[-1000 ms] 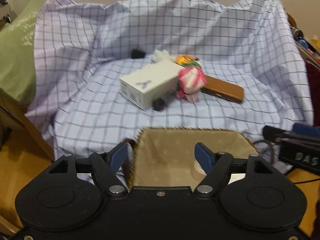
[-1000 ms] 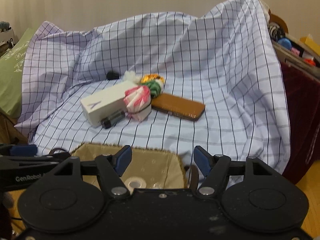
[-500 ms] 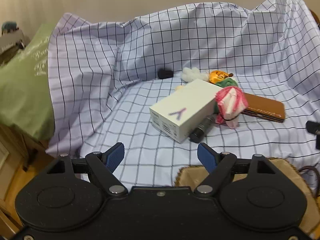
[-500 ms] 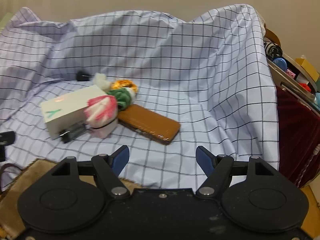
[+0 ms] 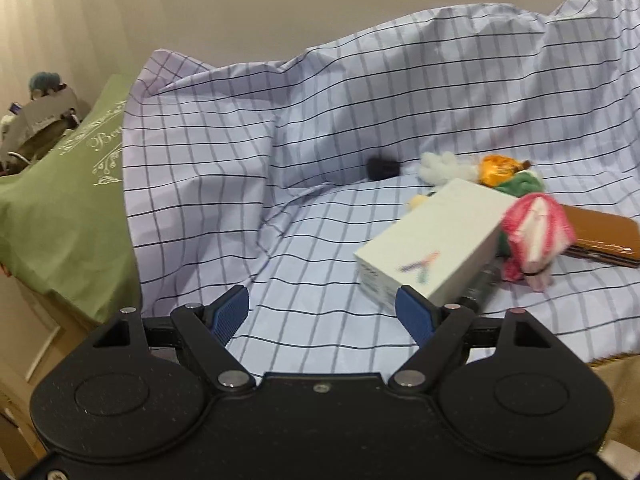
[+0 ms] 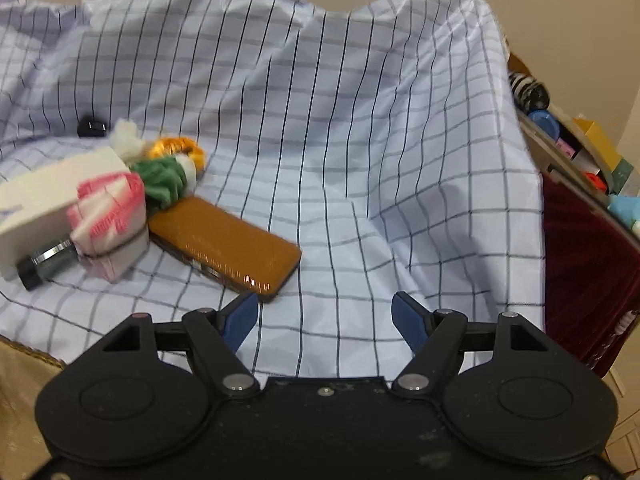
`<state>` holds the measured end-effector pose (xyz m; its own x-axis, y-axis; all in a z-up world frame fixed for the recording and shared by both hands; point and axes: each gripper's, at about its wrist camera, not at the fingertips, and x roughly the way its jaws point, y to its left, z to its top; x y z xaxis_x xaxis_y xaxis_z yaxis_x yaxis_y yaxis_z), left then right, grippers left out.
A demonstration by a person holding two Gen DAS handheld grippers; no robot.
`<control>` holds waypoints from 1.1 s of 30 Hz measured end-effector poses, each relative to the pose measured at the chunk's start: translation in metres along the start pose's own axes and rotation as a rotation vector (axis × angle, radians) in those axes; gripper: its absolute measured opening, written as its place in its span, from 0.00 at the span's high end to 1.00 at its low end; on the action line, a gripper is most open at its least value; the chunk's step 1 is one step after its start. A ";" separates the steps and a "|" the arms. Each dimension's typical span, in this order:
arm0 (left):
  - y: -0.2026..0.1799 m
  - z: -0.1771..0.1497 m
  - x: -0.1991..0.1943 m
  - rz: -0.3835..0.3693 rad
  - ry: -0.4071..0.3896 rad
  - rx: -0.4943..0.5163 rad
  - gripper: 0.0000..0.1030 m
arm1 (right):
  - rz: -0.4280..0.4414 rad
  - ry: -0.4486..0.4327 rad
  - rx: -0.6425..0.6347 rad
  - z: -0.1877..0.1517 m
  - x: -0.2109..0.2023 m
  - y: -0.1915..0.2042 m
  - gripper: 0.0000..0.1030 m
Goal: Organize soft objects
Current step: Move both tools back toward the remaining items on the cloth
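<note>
A pile lies on the checked sheet (image 5: 320, 160): a pink-and-white soft bundle (image 5: 536, 232) (image 6: 108, 208), a green plush (image 5: 520, 184) (image 6: 164, 180), an orange soft item (image 5: 500, 166) (image 6: 176, 148), a white fluffy piece (image 5: 438, 166) (image 6: 126, 140), a white box (image 5: 432, 248) (image 6: 44, 204) and a brown case (image 5: 604, 236) (image 6: 228, 244). My left gripper (image 5: 322, 314) is open and empty, left of the box. My right gripper (image 6: 324, 320) is open and empty, near the case's end.
A tan fabric basket shows at the lower right of the left view (image 5: 624, 376) and lower left of the right view (image 6: 16, 380). A green pillow (image 5: 60, 208) lies at left. A cluttered shelf (image 6: 580, 152) stands at right. A small black object (image 5: 382, 168) and a dark cylinder (image 6: 44, 264) lie by the box.
Both grippers rose away from the basket and advanced over the sheet; the left view swung left, the right view swung right. Both stayed open and empty.
</note>
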<state>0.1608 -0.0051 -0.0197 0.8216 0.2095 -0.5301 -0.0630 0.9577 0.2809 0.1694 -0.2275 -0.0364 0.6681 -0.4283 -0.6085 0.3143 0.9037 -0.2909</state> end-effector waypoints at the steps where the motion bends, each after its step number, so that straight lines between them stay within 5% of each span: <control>1: 0.000 -0.001 0.004 0.004 0.004 -0.006 0.25 | 0.000 0.011 -0.003 -0.002 0.004 0.002 0.30; 12: -0.008 -0.016 0.036 -0.068 0.109 -0.080 0.25 | 0.033 0.050 0.068 -0.003 0.021 0.004 0.30; 27: -0.006 -0.018 0.042 -0.079 0.151 -0.050 0.25 | 0.046 0.081 0.035 0.005 0.024 0.001 0.30; 33: 0.011 0.004 0.038 -0.068 0.108 -0.067 0.19 | 0.016 0.052 0.011 0.025 0.022 -0.007 0.29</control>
<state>0.1931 0.0124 -0.0338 0.7597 0.1605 -0.6301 -0.0503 0.9807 0.1892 0.1990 -0.2436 -0.0295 0.6372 -0.4127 -0.6508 0.3113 0.9104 -0.2725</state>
